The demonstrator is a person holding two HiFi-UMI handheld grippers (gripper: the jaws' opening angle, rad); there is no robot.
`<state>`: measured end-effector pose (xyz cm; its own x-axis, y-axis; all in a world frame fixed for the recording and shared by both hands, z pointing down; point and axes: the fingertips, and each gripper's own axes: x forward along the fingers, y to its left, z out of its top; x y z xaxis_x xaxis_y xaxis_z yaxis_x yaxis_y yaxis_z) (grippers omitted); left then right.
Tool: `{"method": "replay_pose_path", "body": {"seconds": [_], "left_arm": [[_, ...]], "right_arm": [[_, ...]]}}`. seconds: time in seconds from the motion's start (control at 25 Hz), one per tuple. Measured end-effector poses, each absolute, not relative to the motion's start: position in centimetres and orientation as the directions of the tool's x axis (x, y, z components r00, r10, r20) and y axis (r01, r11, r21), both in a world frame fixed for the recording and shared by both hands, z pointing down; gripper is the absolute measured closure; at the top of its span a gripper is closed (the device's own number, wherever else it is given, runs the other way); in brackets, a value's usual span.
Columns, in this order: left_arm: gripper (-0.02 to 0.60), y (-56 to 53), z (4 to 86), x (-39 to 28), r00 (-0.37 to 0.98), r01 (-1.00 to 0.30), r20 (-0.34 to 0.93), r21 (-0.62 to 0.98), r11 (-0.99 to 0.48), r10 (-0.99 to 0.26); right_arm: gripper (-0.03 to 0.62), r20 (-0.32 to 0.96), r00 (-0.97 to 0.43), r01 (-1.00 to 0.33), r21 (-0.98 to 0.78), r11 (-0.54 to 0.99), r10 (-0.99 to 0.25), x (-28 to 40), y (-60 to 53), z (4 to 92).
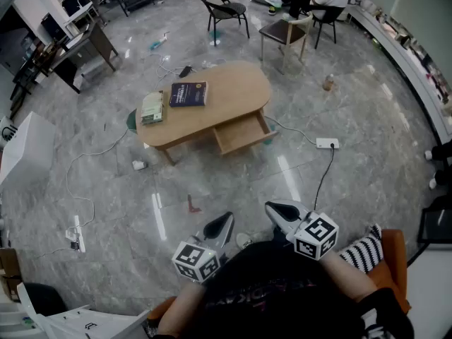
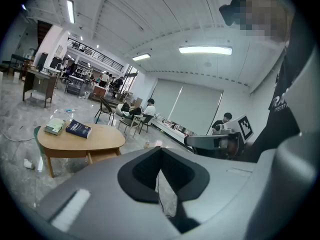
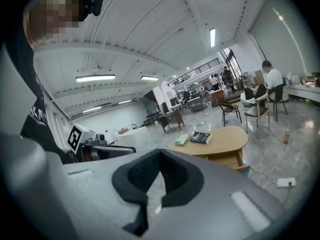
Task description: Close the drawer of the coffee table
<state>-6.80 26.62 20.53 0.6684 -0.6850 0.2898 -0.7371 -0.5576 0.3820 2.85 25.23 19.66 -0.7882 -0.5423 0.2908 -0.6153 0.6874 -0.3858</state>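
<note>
An oval wooden coffee table (image 1: pixel 226 94) stands on the grey floor some way ahead. Its drawer (image 1: pixel 242 133) sticks out of the near side, pulled open and empty. Two books lie on top, a dark blue one (image 1: pixel 188 94) and a green one (image 1: pixel 152 107). My left gripper (image 1: pixel 224 221) and right gripper (image 1: pixel 273 210) hover close to my body, far short of the table, both shut with nothing held. The left gripper view shows the table (image 2: pixel 80 139) at lower left. In the right gripper view the table (image 3: pixel 220 140) and its drawer (image 3: pixel 231 161) sit at centre right.
Cables, a white power strip (image 1: pixel 327 144) and small litter lie on the floor around the table. Chairs (image 1: pixel 224 10) and seated people are beyond it. A white box (image 1: pixel 25 147) stands at left, desks at far left, and a counter (image 1: pixel 417 66) runs along the right.
</note>
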Motion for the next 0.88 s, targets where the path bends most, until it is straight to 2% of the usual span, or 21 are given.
{"method": "replay_pose_path", "body": {"seconds": [0.32, 0.88], "left_arm": [[0.577, 26.7, 20.6, -6.0, 0.675, -0.731, 0.289, 0.384, -0.564, -0.679], [0.577, 26.8, 20.9, -7.8, 0.649, -0.755, 0.291, 0.354, -0.552, -0.703]], "right_arm": [[0.595, 0.291, -0.787, -0.617, -0.385, 0.686, -0.544, 3.6, 25.4, 19.8], [0.595, 0.208, -0.832, -0.552, -0.404, 0.73, -0.514, 2.6, 25.6, 18.4]]}}
